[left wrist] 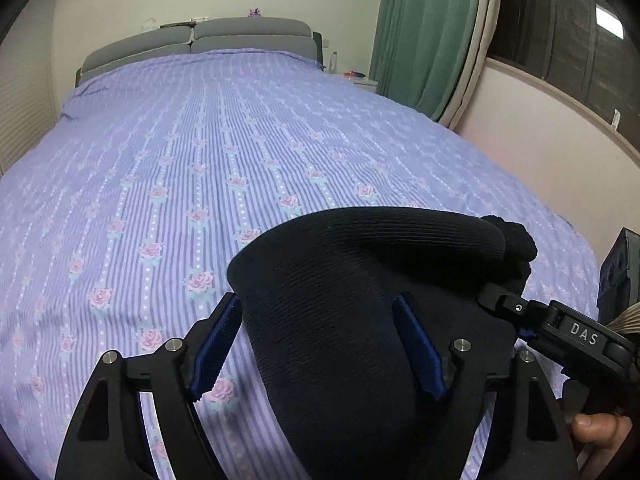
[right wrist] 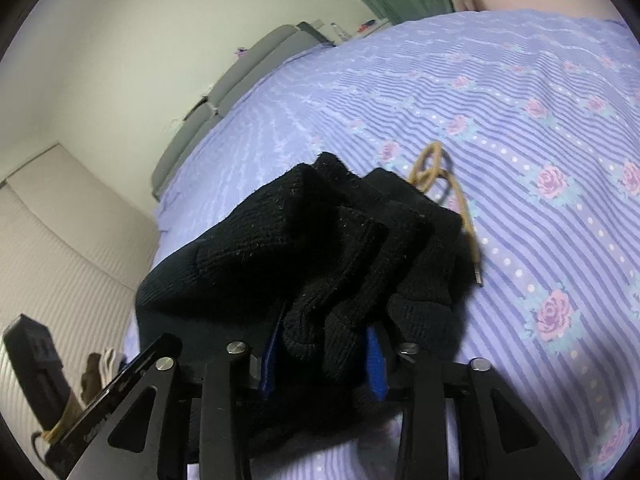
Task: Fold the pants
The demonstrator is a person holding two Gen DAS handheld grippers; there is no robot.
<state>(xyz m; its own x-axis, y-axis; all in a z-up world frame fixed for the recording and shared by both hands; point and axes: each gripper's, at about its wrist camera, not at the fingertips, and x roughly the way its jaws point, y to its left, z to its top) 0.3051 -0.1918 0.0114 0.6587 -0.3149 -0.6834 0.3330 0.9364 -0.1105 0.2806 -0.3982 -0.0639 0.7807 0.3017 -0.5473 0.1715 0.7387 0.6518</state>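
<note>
Black ribbed knit pants (left wrist: 352, 280) lie bunched on the bed's near right part. My left gripper (left wrist: 316, 348) is open, its blue pads either side of a fold of the pants. The right gripper (left wrist: 516, 312) enters the left wrist view from the right, its tip at the pants' edge. In the right wrist view my right gripper (right wrist: 324, 360) is shut on a thick bunch of the pants (right wrist: 320, 248), held between the blue pads. A tan drawstring (right wrist: 444, 188) trails from the pants onto the sheet.
The bed has a purple striped sheet with pink roses (left wrist: 240, 140) and a grey headboard (left wrist: 208, 40). A green curtain (left wrist: 428, 32) and a nightstand (left wrist: 360, 78) stand at the far right. A dark device (right wrist: 36, 376) sits beside the bed.
</note>
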